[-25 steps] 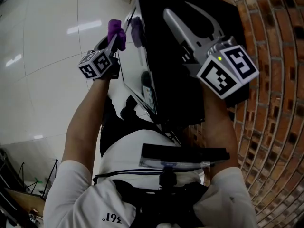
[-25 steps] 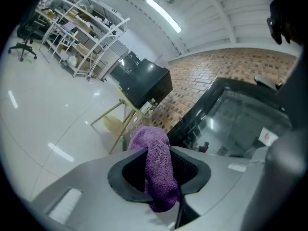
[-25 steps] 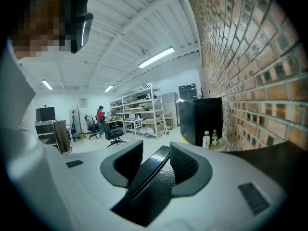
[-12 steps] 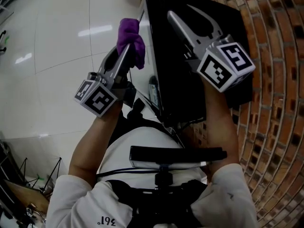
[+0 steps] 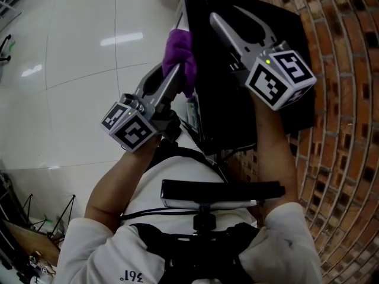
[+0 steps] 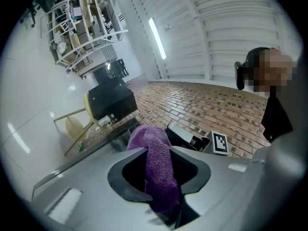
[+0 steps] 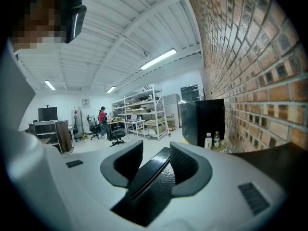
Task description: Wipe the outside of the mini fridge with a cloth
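A purple cloth (image 5: pixel 180 52), clenched in the left tool (image 5: pixel 175 74), sits at the upper front edge of the black mini fridge (image 5: pixel 231 105) beside a brick wall (image 5: pixel 340 129). The right tool (image 5: pixel 225 13) lies on the fridge's top, jaws apart, grasping nothing.

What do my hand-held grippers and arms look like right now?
The left hand-held gripper and right hand-held gripper are silver-grey with dark jaw pads. Each carries a white cube with black square markers; the right cube shows a green light. Short white sleeves.
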{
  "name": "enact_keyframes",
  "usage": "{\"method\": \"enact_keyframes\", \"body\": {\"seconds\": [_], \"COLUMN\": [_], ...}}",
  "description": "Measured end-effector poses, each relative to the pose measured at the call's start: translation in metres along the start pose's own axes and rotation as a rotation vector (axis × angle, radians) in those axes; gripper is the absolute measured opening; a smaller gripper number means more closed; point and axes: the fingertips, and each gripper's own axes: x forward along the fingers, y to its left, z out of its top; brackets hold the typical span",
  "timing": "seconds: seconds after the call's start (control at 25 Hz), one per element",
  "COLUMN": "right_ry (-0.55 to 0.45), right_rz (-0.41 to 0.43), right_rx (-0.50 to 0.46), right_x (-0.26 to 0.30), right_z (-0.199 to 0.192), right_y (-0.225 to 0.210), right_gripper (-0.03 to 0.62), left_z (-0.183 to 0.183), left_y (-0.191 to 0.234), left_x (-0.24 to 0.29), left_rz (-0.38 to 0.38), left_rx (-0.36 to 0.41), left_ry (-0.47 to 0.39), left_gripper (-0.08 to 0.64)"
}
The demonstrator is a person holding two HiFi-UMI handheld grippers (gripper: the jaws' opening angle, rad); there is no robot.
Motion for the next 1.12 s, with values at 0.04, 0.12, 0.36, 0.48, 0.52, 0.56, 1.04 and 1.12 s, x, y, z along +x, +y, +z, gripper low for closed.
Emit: {"method": "enact_keyframes", "body": {"seconds": [0.04, 0.12, 0.36, 0.48, 0.52, 0.56, 1.04, 1.12], "right_ry": [0.0, 0.001, 0.002, 0.002, 0.001, 0.001, 0.001, 0.001], "right_rz": [0.0, 0.0, 0.0, 0.0, 0.0, 0.0, -0.002, -0.002], "right_rx": [0.0, 0.0, 0.002, 0.0, 0.0, 0.0, 0.0, -0.001], "right_x": [0.0, 0.0, 0.0, 0.0, 0.0, 0.0, 0.0, 0.0], "right_z": [0.0, 0.0, -0.001, 0.0, 0.0, 0.001, 0.002, 0.002], "right_y": [0.0, 0.0, 0.0, 0.0, 0.0, 0.0, 0.0, 0.0], "right_gripper": [0.166, 0.166, 0.166, 0.166, 0.166, 0.166, 0.166, 0.166], "left_z": [-0.002, -0.006, -0.018, -0.023, -0.025, -0.027, -0.053, -0.059], "left_y": [0.002, 0.008, 0.03, 0.04, 0.044, 0.047, 0.088, 0.096], "left_x": [0.0, 0.001, 0.003, 0.003, 0.003, 0.003, -0.004, -0.006], "left_rz": [0.003, 0.009, 0.043, 0.059, 0.065, 0.071, 0.145, 0.162], "left_rx": [-0.001, -0.007, -0.019, -0.017, -0.015, -0.012, 0.029, 0.029], "left_ry": [0.002, 0.008, 0.016, 0.022, 0.024, 0.028, 0.079, 0.089], "left_gripper": [0.109, 0.109, 0.109, 0.109, 0.109, 0.109, 0.109, 0.109]}}
